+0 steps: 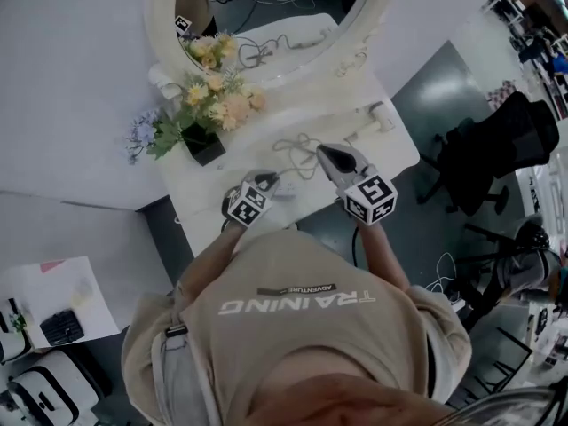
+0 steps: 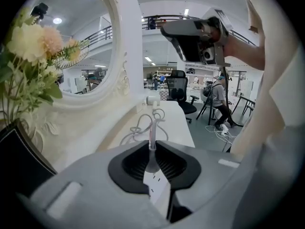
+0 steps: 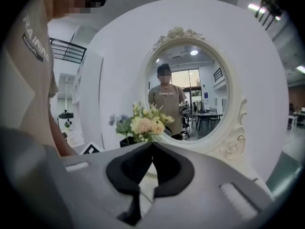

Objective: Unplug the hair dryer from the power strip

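Note:
My left gripper is shut on a white power strip, whose socket slots show between the jaws. A pale cord leaves the strip's far end and runs to a loose coil on the white vanity table. The white hair dryer lies at the table's right end, small in the left gripper view. My right gripper hangs high above the table, its tips together with nothing between them. The left gripper stays low at the table's front edge.
An oval white-framed mirror stands at the back of the table. A dark pot of pale flowers sits at the left. Black office chairs stand on the grey floor to the right.

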Demonstrator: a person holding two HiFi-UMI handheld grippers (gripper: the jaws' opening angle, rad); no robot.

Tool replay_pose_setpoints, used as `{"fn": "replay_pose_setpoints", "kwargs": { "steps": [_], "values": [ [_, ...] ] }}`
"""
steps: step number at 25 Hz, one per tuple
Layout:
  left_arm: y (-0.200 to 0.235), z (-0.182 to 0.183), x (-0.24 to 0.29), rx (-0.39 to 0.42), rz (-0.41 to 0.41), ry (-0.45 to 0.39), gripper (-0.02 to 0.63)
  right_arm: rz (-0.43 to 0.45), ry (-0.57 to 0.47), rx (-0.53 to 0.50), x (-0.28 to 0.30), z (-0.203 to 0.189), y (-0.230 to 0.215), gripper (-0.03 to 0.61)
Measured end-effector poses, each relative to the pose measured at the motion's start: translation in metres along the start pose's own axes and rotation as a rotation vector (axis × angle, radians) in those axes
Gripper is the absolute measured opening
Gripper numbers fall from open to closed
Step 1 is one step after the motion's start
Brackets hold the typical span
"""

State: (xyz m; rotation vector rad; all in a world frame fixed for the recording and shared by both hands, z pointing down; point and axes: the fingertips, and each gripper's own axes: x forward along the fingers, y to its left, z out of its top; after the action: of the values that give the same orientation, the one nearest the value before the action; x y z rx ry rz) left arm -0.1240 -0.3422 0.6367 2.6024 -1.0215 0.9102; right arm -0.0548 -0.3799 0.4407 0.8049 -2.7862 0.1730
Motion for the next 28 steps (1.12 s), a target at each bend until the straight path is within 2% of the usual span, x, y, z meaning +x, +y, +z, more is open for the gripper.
{"fn": "replay_pose_setpoints", "kwargs": {
  "steps": [8, 14, 24, 28],
  "values": [
    [0.007, 0.021, -0.006, 0.042, 0.000, -0.005, 0.048, -0.025, -0.149, 0.010, -0.007, 0.052, -0.010, 0.003],
    [0.012, 0.026, -0.008, 0.034, 0.016, -0.027, 0.048, -0.038, -0.275, 0.007, -0.013, 0.079, -0.015, 0.003],
    [0.016, 0.020, -0.012, -0.017, 0.046, -0.055, 0.048, -0.030, -0.252, 0.009, -0.007, 0.065, -0.011, 0.003],
    [0.012, 0.016, -0.010, -0.007, 0.047, -0.045, 0.048, -0.046, -0.247, 0.004, -0.010, 0.061, -0.014, 0.003]
  ]
}}
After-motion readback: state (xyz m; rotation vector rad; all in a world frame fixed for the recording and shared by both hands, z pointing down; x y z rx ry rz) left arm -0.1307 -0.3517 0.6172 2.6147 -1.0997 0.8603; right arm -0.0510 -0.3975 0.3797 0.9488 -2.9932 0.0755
